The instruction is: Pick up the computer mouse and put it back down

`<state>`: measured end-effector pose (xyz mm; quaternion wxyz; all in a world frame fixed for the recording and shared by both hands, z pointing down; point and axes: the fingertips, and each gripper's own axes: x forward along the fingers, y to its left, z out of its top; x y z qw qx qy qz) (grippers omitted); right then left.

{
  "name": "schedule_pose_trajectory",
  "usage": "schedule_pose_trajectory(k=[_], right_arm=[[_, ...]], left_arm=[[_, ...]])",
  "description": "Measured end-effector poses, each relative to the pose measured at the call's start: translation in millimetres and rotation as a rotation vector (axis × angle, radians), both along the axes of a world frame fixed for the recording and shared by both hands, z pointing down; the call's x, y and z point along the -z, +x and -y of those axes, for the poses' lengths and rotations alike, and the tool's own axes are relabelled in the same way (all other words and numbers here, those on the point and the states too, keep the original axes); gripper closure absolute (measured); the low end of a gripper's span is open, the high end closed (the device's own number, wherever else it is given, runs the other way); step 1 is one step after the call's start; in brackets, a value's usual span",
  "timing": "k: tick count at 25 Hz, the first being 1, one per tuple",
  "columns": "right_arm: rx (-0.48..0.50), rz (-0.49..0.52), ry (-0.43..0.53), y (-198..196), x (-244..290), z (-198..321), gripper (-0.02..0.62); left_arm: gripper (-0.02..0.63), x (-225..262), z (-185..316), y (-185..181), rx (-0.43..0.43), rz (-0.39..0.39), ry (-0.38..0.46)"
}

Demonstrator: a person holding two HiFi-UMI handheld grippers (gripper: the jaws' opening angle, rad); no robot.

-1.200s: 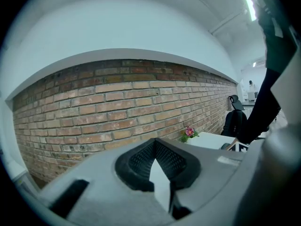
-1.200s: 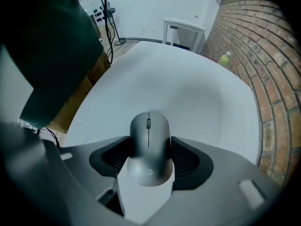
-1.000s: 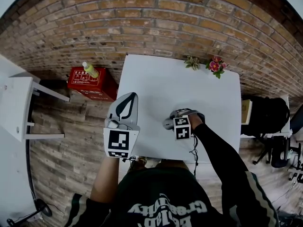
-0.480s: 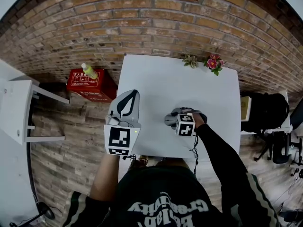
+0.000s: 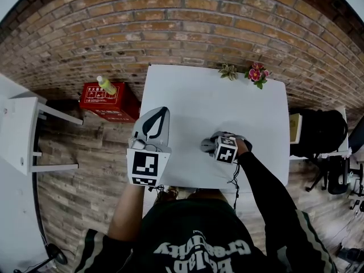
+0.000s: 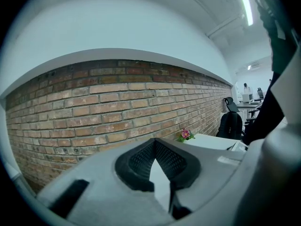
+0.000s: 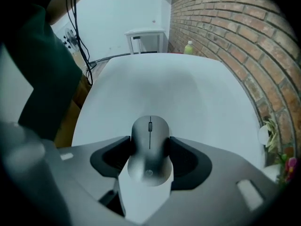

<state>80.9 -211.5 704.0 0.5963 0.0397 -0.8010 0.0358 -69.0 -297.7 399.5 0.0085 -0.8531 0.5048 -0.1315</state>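
A grey computer mouse [image 7: 149, 145] lies on the white table [image 5: 199, 95], near its front edge. My right gripper [image 7: 149, 155] points steeply down over it, and its dark pads [image 7: 117, 155] lie against both of the mouse's sides. Those jaws have just been closing with the mouse between them. In the head view the right gripper [image 5: 212, 144] and its marker cube hide most of the mouse [image 5: 207, 147]. My left gripper [image 5: 161, 112] hovers at the table's left edge. In the left gripper view its tips [image 6: 154, 142] meet, and nothing is held.
Pink flowers [image 5: 258, 77] and a small succulent [image 5: 230, 74] stand at the table's far edge by the brick wall. A red box [image 5: 108, 101] with a green bottle [image 5: 108, 84] sits on the floor to the left. A black backpack [image 5: 318, 135] is on the right.
The right gripper and its marker cube have shifted slightly right and rolled over the mouse. The left gripper has hardly moved.
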Motion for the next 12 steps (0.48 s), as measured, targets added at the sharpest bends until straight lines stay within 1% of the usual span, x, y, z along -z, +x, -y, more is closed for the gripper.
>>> schedule_pose_trajectory(k=[4,5,6,7,8,9,12], right_arm=[[-0.060,-0.030,-0.078,7.9,-7.8,-3.8,0.316],[-0.065,-0.052,-0.099,10.8,-10.0,-5.6,0.300],[-0.062,-0.077,-0.116,13.7,-12.3,-7.8,0.250],[-0.053,-0.101,-0.118,15.7,-14.0,-9.0,0.238],[-0.040,-0.124,-0.108,16.9,-15.2,-8.6,0.245],[-0.026,-0.147,-0.093,17.7,-16.0,-7.4,0.286],[-0.010,-0.183,-0.076,17.0,-15.6,-5.1,0.298]], left_arm=[[0.600,-1.3,-0.1,1.3,-0.006,0.000,-0.004],[0.600,-1.5,0.0,1.7,-0.008,0.000,-0.005],[0.600,-1.7,0.0,2.3,-0.009,0.001,-0.005],[0.600,-2.0,-0.2,3.0,-0.011,0.001,-0.006],[0.600,-2.3,-0.5,3.8,-0.012,0.000,-0.006],[0.600,-2.9,-0.7,4.5,-0.013,-0.001,-0.007],[0.600,-5.8,-0.9,4.9,-0.013,-0.003,-0.014]])
